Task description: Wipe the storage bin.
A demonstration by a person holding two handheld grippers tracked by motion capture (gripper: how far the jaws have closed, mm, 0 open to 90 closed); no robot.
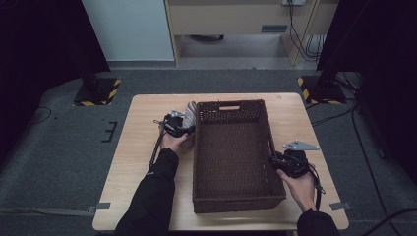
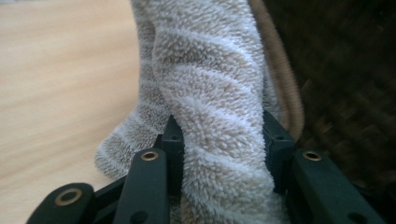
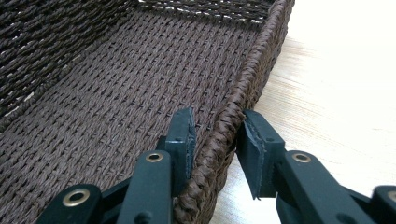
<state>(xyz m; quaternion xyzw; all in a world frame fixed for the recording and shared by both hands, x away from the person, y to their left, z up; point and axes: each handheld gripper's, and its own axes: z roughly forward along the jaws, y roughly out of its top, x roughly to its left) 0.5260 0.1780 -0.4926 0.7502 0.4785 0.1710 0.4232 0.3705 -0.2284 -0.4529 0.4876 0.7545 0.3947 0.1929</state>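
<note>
- Left gripper (image 1: 178, 125) is sitting just off the basket's (image 1: 231, 105) left wall, near the far left corner, over the table (image 1: 142, 147).
- Its jaws are pinching a striped beige-and-white towel (image 2: 205, 93); in the left gripper view the pile is bulging between both pads, so it is clamped on the cloth.
- The towel (image 1: 189, 112) is standing up past the jaw tips, its right edge running right along the basket rim (image 2: 282, 79); whether it is touching the rim I can't tell.
- Right gripper (image 1: 276, 160) is straddling the basket's right wall toward the near end.
- In the right gripper view one pad is sitting inside the wall, the other outside, both against the woven rim (image 3: 233, 116): clamped on the basket.
- The basket is lying lengthwise mid-table, interior bare, dark weave showing all the way to the far wall (image 3: 201, 9).
- Open room: wide bare tabletop is lying left of the towel (image 2: 56, 84), and a narrower strip right of the basket (image 3: 327, 93).
- Near edge of the basket is sitting close to the table's front edge.
</note>
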